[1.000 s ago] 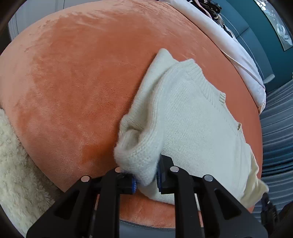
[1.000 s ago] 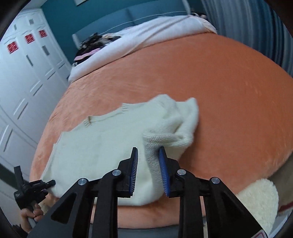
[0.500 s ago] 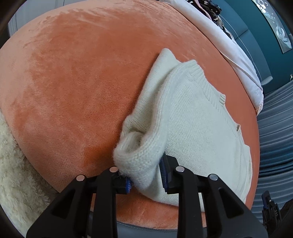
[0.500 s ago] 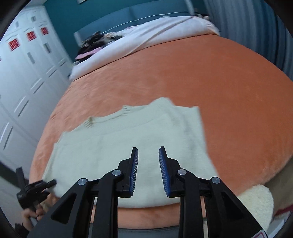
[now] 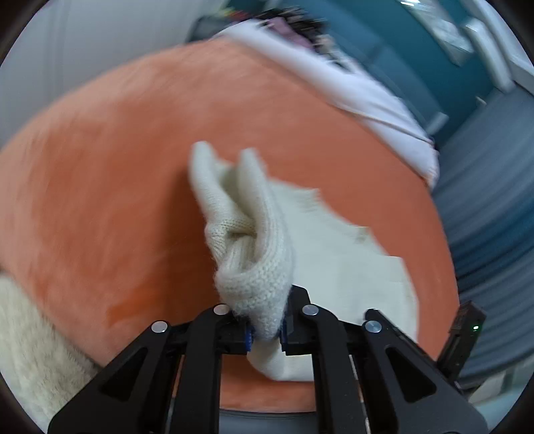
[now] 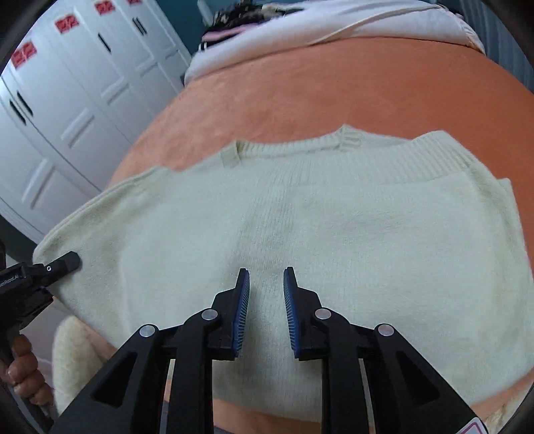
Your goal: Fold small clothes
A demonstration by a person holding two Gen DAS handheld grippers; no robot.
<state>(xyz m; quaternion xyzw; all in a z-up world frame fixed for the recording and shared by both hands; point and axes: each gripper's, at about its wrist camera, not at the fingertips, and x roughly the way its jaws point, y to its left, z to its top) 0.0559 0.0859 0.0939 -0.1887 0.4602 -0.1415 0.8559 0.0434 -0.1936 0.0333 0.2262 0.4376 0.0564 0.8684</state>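
1. Closest in on the left wrist view, the left gripper (image 5: 266, 329) is clamped on a bunched fold of the cream sweater (image 5: 253, 267); knit bulges out just above the blue pads, and a tail of it hangs below them.
2. From that pinch the gathered fabric rises in two soft ridges away from the gripper, lifted off the orange blanket (image 5: 116, 187), while the rest of the sweater trails flat off to the right of the pinch. This view is blurred.
3. Over on the right wrist view, the right gripper (image 6: 266, 308) has its jaws parted with nothing between them; the blue pads hover over the sweater (image 6: 300, 207), roughly at the middle of its near half. Whether the tips touch the knit, I cannot tell.
4. The sweater lies spread wide across the orange blanket (image 6: 333, 83), ribbed band along its far edge.
5. At the sweater's left corner in this view, the left gripper (image 6: 65, 262) bites the edge, a hand (image 6: 21, 370) below it on the handle.
6. Beyond the sweater, white bedding (image 6: 333, 30) sits at the far end of the blanket, white cupboard doors (image 6: 66, 100) to its left.
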